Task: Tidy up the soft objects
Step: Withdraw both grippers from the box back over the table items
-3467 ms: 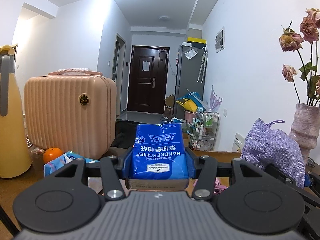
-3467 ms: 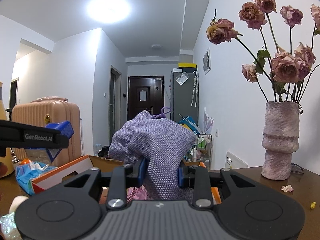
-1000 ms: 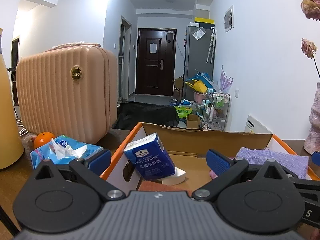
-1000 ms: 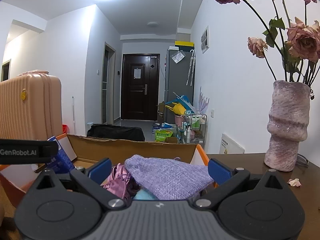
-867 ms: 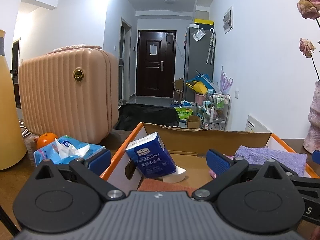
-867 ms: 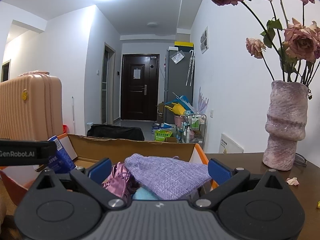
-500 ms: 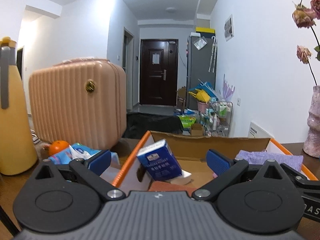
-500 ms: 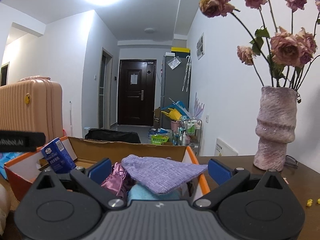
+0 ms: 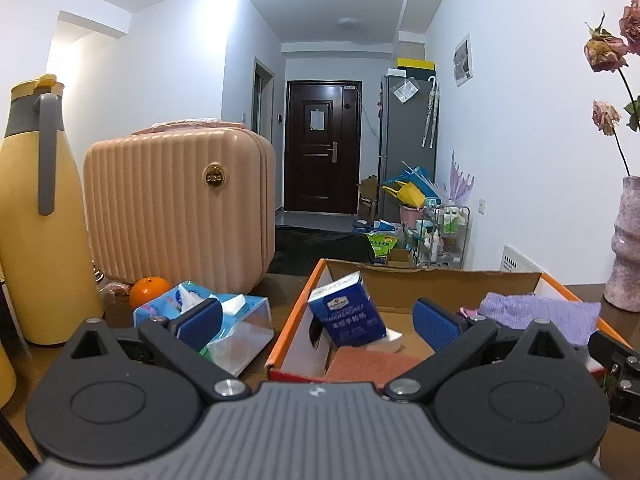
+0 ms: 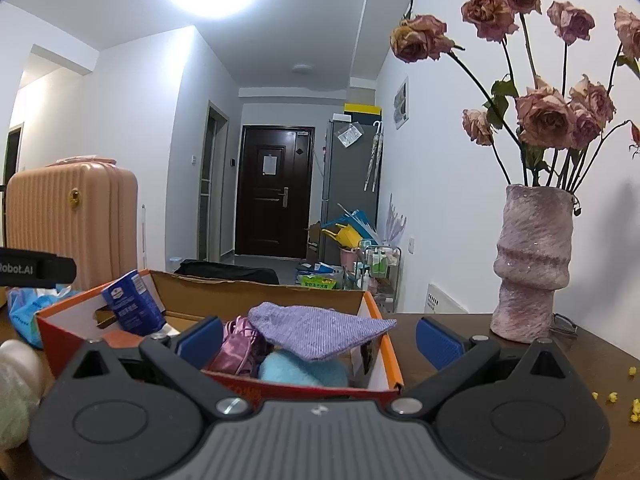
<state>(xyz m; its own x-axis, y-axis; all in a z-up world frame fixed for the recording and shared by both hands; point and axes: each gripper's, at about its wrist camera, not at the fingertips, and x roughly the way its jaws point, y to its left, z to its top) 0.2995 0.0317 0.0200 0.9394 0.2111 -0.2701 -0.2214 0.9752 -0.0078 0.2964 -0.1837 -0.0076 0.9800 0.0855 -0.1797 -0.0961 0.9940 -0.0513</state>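
Note:
An orange-edged cardboard box point(image 9: 432, 280) stands on the wooden table. In it a blue handkerchief pack point(image 9: 346, 314) leans against the left wall, and a purple woven pouch point(image 9: 540, 318) lies at the right. My left gripper point(image 9: 318, 322) is open and empty, in front of the box. In the right wrist view the box point(image 10: 260, 292) holds the purple pouch point(image 10: 320, 330), a pink satin bag point(image 10: 236, 344), a light blue soft thing point(image 10: 304, 370) and the blue pack point(image 10: 134, 302). My right gripper point(image 10: 320, 338) is open and empty, just before the box.
A blue tissue pack point(image 9: 224, 320) lies left of the box, with an orange point(image 9: 150, 290), a pink suitcase point(image 9: 180, 204) and a yellow flask point(image 9: 38, 208) behind. A vase of dried roses point(image 10: 532, 264) stands at the right. Yellow crumbs point(image 10: 632, 400) dot the table.
Both grippers let go of their loads into the box, the pack from the left and the pouch from the right, then drew back and rose a little. The left view now shows more table.

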